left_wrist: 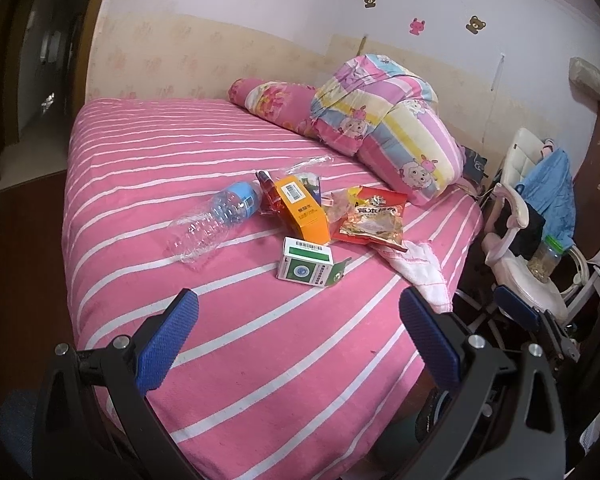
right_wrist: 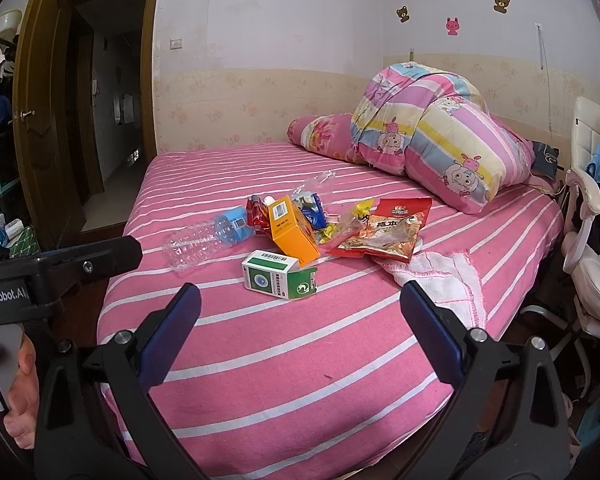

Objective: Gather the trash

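On the pink striped bed [right_wrist: 300,360] in front of you the trash lies in one loose cluster near the middle: a clear plastic bottle [right_wrist: 204,242] on its side at the left, an orange box [right_wrist: 294,230] leaning over a green and white box [right_wrist: 278,276], and a red snack bag [right_wrist: 388,232] to the right, touching a white cloth [right_wrist: 440,276]. Your left gripper [left_wrist: 298,344] hovers over the near edge with its fingers spread wide and nothing between them. Your right gripper [right_wrist: 300,340] is likewise wide open and empty, well short of the boxes. A folded quilt [right_wrist: 432,136] sits at the far end
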`<state>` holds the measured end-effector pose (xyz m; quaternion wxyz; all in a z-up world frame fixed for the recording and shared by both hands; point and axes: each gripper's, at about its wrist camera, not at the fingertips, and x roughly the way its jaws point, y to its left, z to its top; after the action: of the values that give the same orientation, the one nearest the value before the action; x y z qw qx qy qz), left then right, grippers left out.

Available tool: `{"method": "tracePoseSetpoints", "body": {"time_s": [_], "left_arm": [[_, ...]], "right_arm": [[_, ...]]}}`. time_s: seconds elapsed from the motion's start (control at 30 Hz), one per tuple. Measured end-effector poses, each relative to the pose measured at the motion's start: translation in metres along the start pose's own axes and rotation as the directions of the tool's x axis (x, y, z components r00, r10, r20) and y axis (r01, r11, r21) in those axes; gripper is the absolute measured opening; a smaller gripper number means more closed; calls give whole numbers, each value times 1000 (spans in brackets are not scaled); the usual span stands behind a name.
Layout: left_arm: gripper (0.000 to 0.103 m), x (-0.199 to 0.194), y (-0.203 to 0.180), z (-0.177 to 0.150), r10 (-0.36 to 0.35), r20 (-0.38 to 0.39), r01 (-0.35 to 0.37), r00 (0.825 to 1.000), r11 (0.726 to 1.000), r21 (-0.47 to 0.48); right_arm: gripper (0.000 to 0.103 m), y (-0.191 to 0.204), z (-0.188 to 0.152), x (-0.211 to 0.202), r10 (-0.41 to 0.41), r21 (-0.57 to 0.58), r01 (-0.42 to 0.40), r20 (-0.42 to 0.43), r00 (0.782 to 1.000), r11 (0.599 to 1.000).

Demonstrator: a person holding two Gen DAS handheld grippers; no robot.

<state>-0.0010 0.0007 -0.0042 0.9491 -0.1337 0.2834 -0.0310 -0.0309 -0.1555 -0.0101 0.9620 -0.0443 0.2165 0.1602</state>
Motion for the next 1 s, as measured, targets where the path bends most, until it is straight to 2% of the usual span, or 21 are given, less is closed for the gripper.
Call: {"method": "tracePoseSetpoints", "body": {"time_s": [1.0], "left_arm": [[98, -7, 9, -2, 21, -6, -21, 1000, 999, -24]], "right_arm": [[98, 3, 2, -1, 15, 11, -15, 12, 1000, 1000]]}}
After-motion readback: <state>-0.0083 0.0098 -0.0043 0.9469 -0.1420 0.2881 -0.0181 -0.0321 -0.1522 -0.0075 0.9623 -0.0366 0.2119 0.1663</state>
